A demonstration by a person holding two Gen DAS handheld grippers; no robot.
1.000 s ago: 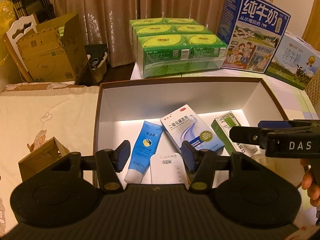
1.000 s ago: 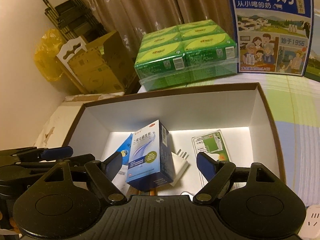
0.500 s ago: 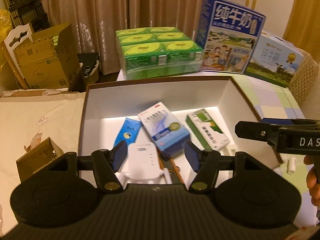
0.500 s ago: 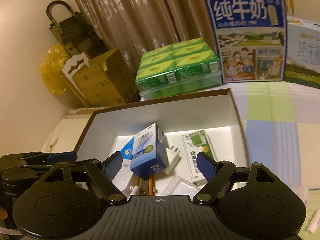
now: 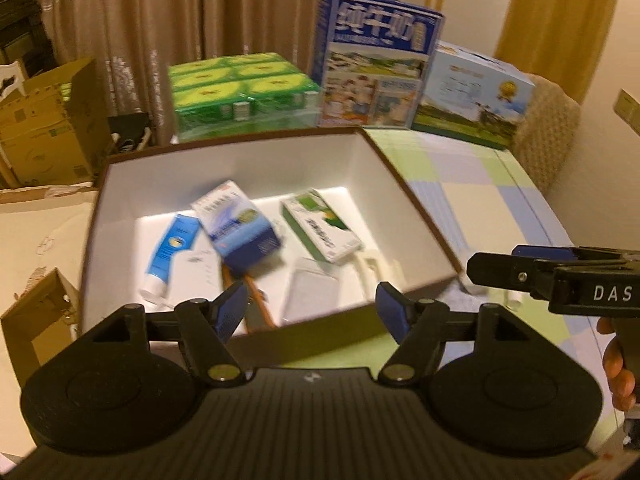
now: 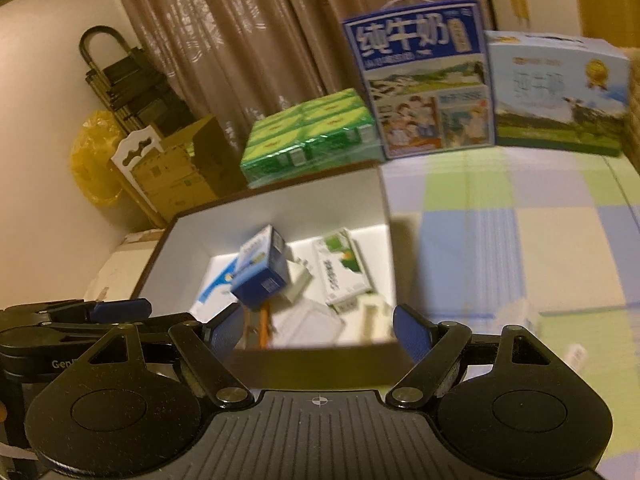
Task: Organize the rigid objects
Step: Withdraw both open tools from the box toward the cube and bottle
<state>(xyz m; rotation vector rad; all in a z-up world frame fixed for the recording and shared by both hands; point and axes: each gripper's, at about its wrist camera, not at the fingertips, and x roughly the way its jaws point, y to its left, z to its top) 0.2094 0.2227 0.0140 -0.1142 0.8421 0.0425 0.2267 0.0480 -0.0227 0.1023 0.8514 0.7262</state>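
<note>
A brown-rimmed white box (image 5: 416, 216) (image 6: 384, 200) holds a blue medicine carton (image 5: 240, 228) (image 6: 262, 272), a blue tube (image 5: 170, 252), a green-and-white carton (image 5: 324, 228) (image 6: 340, 268), a white plug adapter (image 5: 196, 276) and orange pencils (image 5: 256, 304). My left gripper (image 5: 312, 312) is open and empty, just in front of the box's near wall. My right gripper (image 6: 320, 330) is open and empty, also at the near wall; it shows side-on at the right of the left wrist view (image 5: 552, 276).
Green drink packs (image 5: 240, 88) (image 6: 312, 136) and two milk cartons (image 5: 376, 60) (image 5: 472, 96) stand behind the box. Cardboard boxes (image 5: 44, 128) stand far left, a small one (image 5: 36, 320) near left. Small white items (image 6: 576, 356) lie on the checked cloth (image 6: 520, 240).
Both grippers have pulled back and up out of the box. The box and its contents now lie farther ahead, and more of the checked cloth shows on the right.
</note>
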